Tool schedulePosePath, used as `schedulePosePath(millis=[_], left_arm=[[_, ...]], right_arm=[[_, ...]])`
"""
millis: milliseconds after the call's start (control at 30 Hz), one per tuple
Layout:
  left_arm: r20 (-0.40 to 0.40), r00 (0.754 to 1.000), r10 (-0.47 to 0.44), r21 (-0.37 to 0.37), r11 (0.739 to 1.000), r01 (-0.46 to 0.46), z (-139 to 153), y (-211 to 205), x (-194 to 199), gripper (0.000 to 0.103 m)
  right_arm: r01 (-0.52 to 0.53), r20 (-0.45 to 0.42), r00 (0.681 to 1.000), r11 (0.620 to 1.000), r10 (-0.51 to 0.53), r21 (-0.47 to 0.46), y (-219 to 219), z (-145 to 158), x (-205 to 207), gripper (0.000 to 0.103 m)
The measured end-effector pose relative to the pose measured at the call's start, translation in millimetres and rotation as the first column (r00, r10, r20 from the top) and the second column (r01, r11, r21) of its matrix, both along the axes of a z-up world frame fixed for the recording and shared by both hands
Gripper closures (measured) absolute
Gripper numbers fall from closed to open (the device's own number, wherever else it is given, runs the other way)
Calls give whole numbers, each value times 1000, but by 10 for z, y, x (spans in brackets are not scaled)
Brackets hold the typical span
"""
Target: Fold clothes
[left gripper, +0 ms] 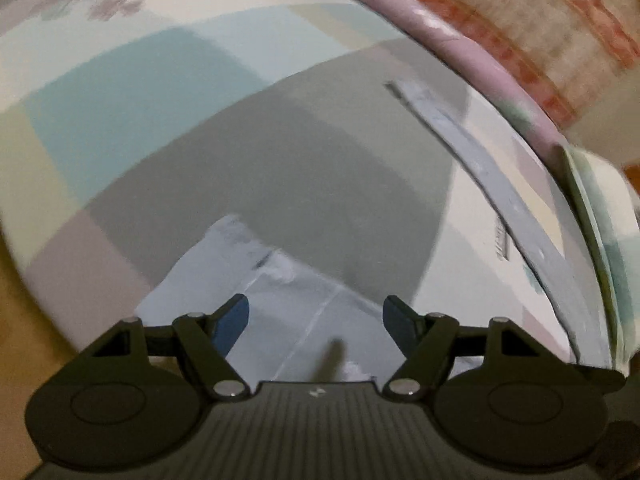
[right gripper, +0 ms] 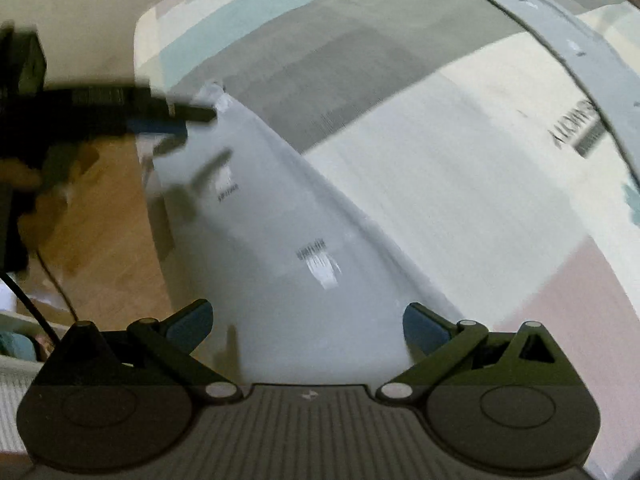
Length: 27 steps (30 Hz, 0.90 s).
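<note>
Both grippers, left (left gripper: 316, 320) and right (right gripper: 308, 326), hover with jaws spread apart and gripping nothing over a pale blue-grey garment (right gripper: 280, 248) lying on the pastel-blocked bedsheet (left gripper: 120, 92).

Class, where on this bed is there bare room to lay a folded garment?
Bare pastel bedspread lies between the light-blue garment and the blue strip. The near edge is crowded: both open tongs, left and right, sit over the garment.
</note>
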<state>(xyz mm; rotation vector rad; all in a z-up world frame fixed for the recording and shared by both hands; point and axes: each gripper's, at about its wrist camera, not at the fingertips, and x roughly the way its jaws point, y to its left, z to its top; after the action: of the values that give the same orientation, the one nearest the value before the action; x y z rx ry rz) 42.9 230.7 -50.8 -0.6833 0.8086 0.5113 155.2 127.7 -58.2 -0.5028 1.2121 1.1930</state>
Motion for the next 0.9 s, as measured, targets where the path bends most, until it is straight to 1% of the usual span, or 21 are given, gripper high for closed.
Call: schedulePosePath(millis=[67,167,267,367,467,567,633,733,800,833,867,900], left_arm=[[-9,1000,-21,14,1000,21,7,-43,45,29],[9,991,-132,-84,988,133,-76,-334,188,29],[36,971,-237,-177,954,240,-160,-621,331,29],[15,975,-223,-192,956,222,-287,-700,428,29],[29,989,-147,-223,963,150,-311,-554,337,28],[-43,996,-79,-194,978,69,-285,-326,173,28],[-45,998,-43,-210,977,32,-276,-160,5,28],[-121,993,-3,-154,988,-15,-188,-56,-92,28],[-147,989,27,-109,993,-43,-117,-61,-72,29],[-140,990,29,-84,996,-41,-78,-76,-52,29],[-127,992,14,-67,997,-23,-46,-101,-10,29],[-121,993,-5,-35,999,1,-25,-148,72,28]], right_arm=[[4,4,1000,1000,-4,-12,-201,56,-27,0],[38,3,999,999,-38,-18,-404,82,-43,0],[71,6,997,997,-71,-19,-510,39,-130,0],[105,9,994,994,-105,-19,-664,46,-144,0],[137,17,991,990,-136,-21,-776,19,-145,0],[178,24,984,984,-178,-22,-924,31,-115,0],[205,26,978,978,-205,-23,-989,11,-96,0],[240,29,970,970,-239,-26,-1097,22,-75,0],[257,33,966,966,-256,-23,-1154,27,-71,0],[259,42,965,966,-258,-21,-1176,32,-80,0],[260,52,965,965,-259,-20,-1199,37,-89,0],[261,63,964,965,-260,-20,-1223,43,-99,0]])
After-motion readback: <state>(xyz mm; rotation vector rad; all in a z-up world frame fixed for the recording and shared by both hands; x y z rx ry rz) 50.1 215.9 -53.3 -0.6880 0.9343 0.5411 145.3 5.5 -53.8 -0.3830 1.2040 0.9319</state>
